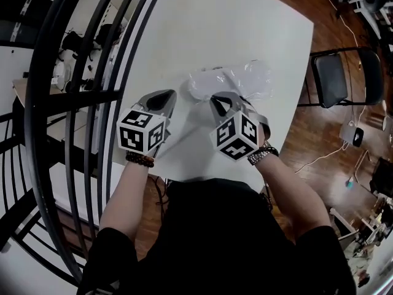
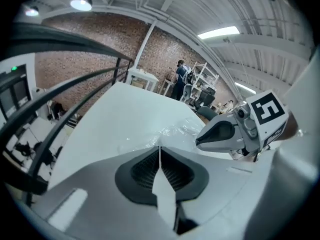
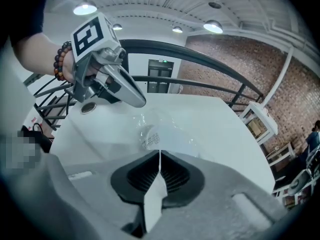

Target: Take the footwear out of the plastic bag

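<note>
Right gripper (image 1: 217, 97) pinches the plastic bag (image 1: 239, 78) at its near edge — left gripper (image 1: 170, 94), jaws together, just beside it.

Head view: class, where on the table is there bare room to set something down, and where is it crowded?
Bare: the far half of the white table beyond the plastic bag, and the strip between the bag and the railing. Crowded: the near edge, where the left tongs and right tongs are shut on the bag.
</note>
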`<state>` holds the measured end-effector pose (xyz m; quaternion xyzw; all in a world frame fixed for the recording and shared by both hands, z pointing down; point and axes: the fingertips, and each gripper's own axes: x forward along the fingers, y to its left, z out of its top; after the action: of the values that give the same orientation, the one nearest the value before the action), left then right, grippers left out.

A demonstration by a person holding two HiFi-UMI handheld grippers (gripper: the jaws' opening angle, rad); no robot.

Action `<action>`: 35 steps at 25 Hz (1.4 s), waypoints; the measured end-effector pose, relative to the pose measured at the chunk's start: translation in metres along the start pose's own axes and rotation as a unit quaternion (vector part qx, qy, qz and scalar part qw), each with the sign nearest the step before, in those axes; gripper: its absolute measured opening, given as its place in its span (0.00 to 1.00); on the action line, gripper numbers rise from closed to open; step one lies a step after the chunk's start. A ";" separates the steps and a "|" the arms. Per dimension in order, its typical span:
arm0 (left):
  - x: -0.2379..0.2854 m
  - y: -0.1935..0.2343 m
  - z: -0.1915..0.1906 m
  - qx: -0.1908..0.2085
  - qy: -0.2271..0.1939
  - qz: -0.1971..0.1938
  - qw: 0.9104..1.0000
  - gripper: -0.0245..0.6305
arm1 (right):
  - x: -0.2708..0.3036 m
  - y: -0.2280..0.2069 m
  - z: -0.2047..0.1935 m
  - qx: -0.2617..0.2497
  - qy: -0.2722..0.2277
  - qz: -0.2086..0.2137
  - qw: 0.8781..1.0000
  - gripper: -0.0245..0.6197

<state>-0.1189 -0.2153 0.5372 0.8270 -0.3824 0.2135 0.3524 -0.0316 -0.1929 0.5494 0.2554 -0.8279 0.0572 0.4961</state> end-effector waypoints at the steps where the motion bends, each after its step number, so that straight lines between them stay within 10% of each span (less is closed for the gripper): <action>1: 0.002 -0.005 -0.007 -0.020 0.011 -0.019 1.000 0.10 | -0.002 0.002 -0.002 -0.001 0.000 0.000 1.000 0.04; 10: 0.017 -0.030 -0.049 -0.185 0.058 -0.104 0.976 0.37 | -0.019 0.027 -0.019 -0.027 -0.011 0.011 1.000 0.04; 22: 0.022 -0.053 -0.067 -0.320 0.081 -0.166 0.929 0.40 | -0.032 0.032 -0.015 -0.046 -0.055 -0.002 0.997 0.03; 35: 0.027 -0.052 -0.066 -0.358 0.078 -0.185 0.912 0.41 | -0.045 0.038 -0.015 -0.053 -0.084 0.000 0.995 0.03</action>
<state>-0.0670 -0.1552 0.5755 0.6823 -0.2444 0.0574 0.6866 -0.0206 -0.1385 0.5248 0.2326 -0.8684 -0.0081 0.4379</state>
